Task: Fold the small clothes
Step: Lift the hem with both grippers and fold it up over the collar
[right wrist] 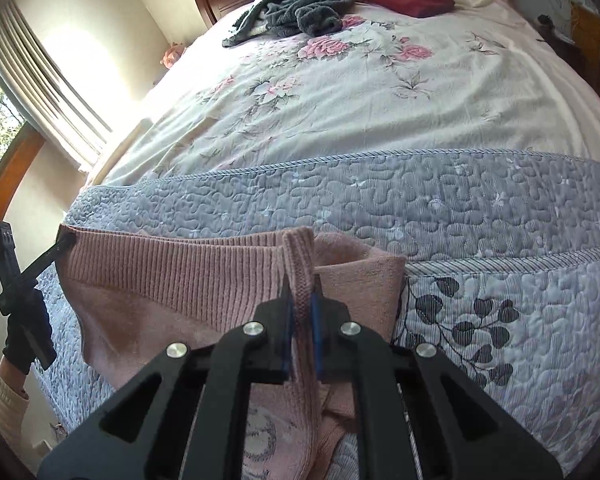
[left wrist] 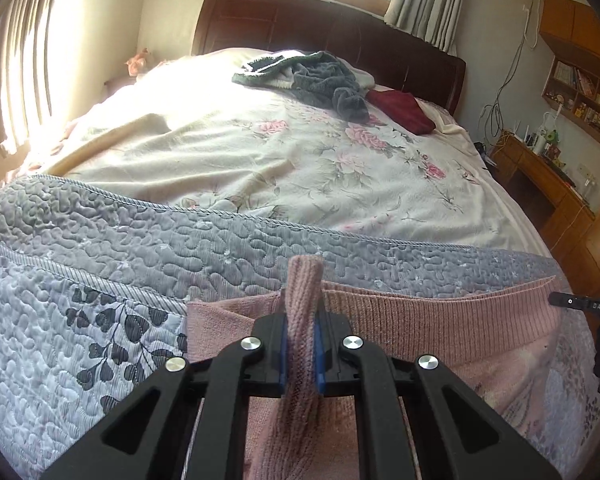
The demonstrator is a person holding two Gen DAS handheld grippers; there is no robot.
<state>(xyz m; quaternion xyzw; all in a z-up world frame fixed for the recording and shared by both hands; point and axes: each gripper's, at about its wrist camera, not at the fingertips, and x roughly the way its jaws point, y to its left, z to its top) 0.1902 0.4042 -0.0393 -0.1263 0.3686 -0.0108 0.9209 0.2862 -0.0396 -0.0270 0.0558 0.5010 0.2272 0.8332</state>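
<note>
Quilted bedspread (left wrist: 100,248), pink knit garment (left wrist: 440,320) pinched in left gripper (left wrist: 302,312) fingers and right gripper (right wrist: 301,292) fingers

We hold the left gripper (left wrist: 300,344) low and level, its jaws pressed together on a fold of the pink sweater (left wrist: 432,320). Our right gripper (right wrist: 302,320) sits in the same pose, jaws clamped on the opposite hem corner. In the right wrist view, our left hand (right wrist: 24,340), black-gloved with a cream sleeve (right wrist: 2,400), grips the left tool's handle.
</note>
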